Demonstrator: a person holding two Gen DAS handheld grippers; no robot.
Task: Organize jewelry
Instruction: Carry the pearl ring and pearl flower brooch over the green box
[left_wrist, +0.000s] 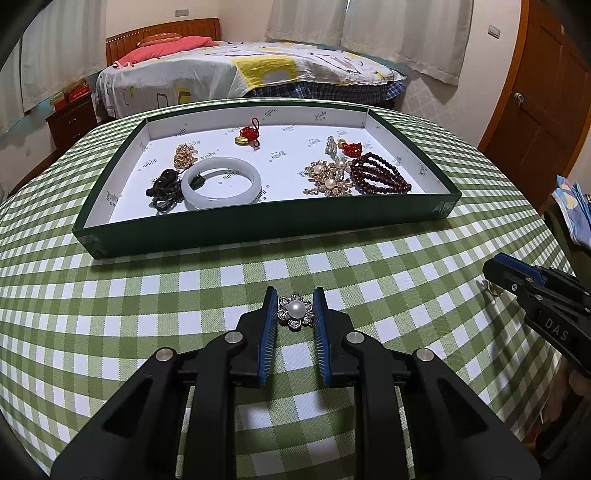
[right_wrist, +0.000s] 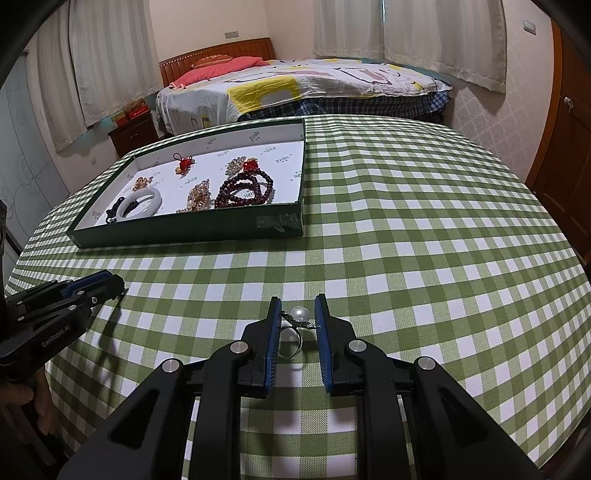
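Already both grippers grip jewelry low over the checked surface (left_wrist: 147, 295): left gripper (left_wrist: 295, 314) jaws narrow on a pearl flower brooch (left_wrist: 295, 312), right gripper (right_wrist: 298, 317) apparently clamping a pearl ring (right_wrist: 295, 332). Slipping could drop either short of the tray (left_wrist: 258, 229).

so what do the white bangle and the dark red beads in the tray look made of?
White bangle: looks like jade or glass; milky, translucent, glossy highlights. Can't tell which.
Dark red beads: probably polished wood or stone; opaque maroon, a small glint on each bead. Look leaves it open.
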